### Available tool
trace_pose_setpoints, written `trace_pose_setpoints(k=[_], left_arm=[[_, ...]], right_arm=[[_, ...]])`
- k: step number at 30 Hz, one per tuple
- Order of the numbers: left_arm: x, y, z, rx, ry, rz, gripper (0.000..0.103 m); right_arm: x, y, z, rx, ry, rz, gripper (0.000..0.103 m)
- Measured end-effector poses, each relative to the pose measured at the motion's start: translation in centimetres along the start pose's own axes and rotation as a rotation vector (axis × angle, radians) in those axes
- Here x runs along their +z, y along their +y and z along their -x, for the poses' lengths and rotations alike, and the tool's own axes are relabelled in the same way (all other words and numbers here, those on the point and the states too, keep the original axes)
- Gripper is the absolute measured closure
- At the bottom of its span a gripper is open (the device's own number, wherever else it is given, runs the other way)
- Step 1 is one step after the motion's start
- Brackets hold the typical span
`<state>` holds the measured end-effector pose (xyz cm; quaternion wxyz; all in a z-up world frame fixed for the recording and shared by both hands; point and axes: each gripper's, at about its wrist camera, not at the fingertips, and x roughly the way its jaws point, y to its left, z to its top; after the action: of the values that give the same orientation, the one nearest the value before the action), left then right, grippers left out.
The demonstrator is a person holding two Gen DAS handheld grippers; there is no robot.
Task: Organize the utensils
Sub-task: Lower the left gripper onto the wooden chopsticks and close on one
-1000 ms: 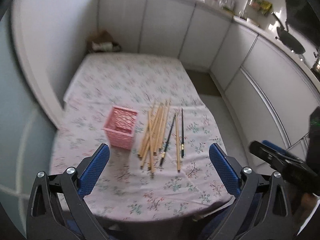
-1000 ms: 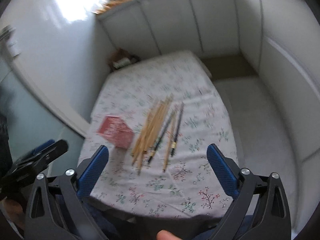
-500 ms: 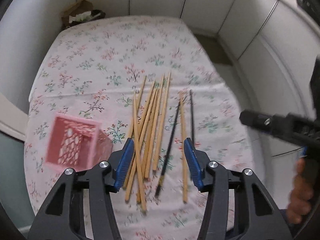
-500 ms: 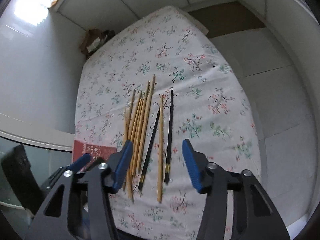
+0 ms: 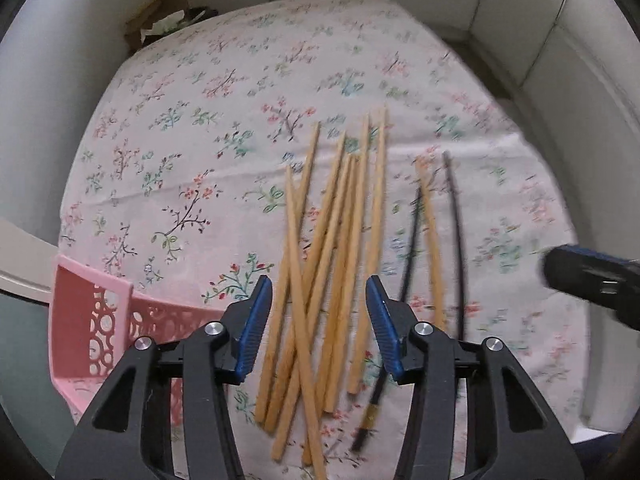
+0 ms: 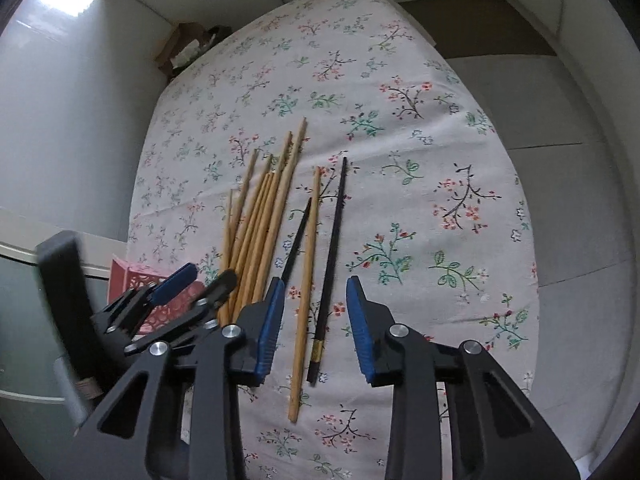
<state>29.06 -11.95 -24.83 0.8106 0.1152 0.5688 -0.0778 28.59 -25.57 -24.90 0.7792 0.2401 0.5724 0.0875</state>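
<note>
No legible writing anywhere. Since 0.5 s ago we've dropped closer: left gripper (image 5: 318,326) fingers (image 5: 253,322) part-open, astride the pile of pale wooden chopsticks (image 5: 320,280) on the floral-cloth tabletop (image 5: 180,140). Right gripper (image 6: 314,326), fingers narrow-open, straddles one wooden and one black chopstick (image 6: 330,264). Pink perforated plastic basket (image 5: 88,320) sits at the left edge; the cloth beyond lies open.

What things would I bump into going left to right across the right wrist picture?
Left tool → pink basket → bundle of wooden chopsticks → short black chopstick → single wooden chopstick → long black chopstick.
</note>
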Motion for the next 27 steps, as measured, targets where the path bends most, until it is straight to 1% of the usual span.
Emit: trace_pose_setpoints(k=[2,3,5,7,10,11,13,15,16,21,23,25,27], left_arm=[[-0.1,0.0,-1.2,0.008,0.031,0.003,0.071],[-0.2,0.2,-1.6,0.007,0.040,0.014,0.073],[0.0,0.8,-2.1,0.006,0.033,0.039,0.074],[0.0,1.1,-2.4,0.016,0.032,0.033,0.074],[0.0,1.6,-2.4,0.013,0.019,0.038,0.078],[0.1,1.8,-2.2,0.001,0.013,0.041,0.083],[0.4,2.2,-2.0,-0.053,0.000,0.048,0.097],[0.5,2.4,-1.9,-0.106,0.012,0.058,0.097],[0.5,2.2,-2.1,-0.109,0.014,0.056,0.097],[0.4,2.0,-1.8,-0.086,0.000,0.015,0.097],[0.1,0.9,-1.9,-0.060,0.017,-0.031,0.096],[0.2,0.4,-2.1,-0.069,0.009,-0.017,0.096],[0.6,-0.1,-2.4,-0.051,0.007,-0.039,0.096]], right_arm=[[0.1,-0.2,-0.2,-0.007,0.003,-0.004,0.070],[0.2,-0.5,-0.3,-0.008,0.003,-0.012,0.070],[0.4,-0.8,-0.4,-0.012,0.001,-0.020,0.070],[0.5,-0.8,-0.4,-0.009,0.002,-0.019,0.070],[0.5,-0.6,-0.6,-0.008,0.003,-0.013,0.070],[0.5,-0.6,-0.6,-0.007,0.003,-0.013,0.070],[0.5,-0.5,-0.7,-0.007,0.003,-0.013,0.070],[0.5,-0.4,-0.8,-0.010,0.003,-0.011,0.070],[0.5,-0.4,-0.9,-0.011,0.006,-0.009,0.070],[0.3,0.0,-1.8,-0.023,0.025,0.001,0.070],[0.3,0.1,-2.0,-0.024,0.031,0.007,0.070],[0.2,0.4,-2.3,-0.023,0.040,0.016,0.070],[0.1,0.8,-2.8,-0.024,0.049,0.034,0.070]])
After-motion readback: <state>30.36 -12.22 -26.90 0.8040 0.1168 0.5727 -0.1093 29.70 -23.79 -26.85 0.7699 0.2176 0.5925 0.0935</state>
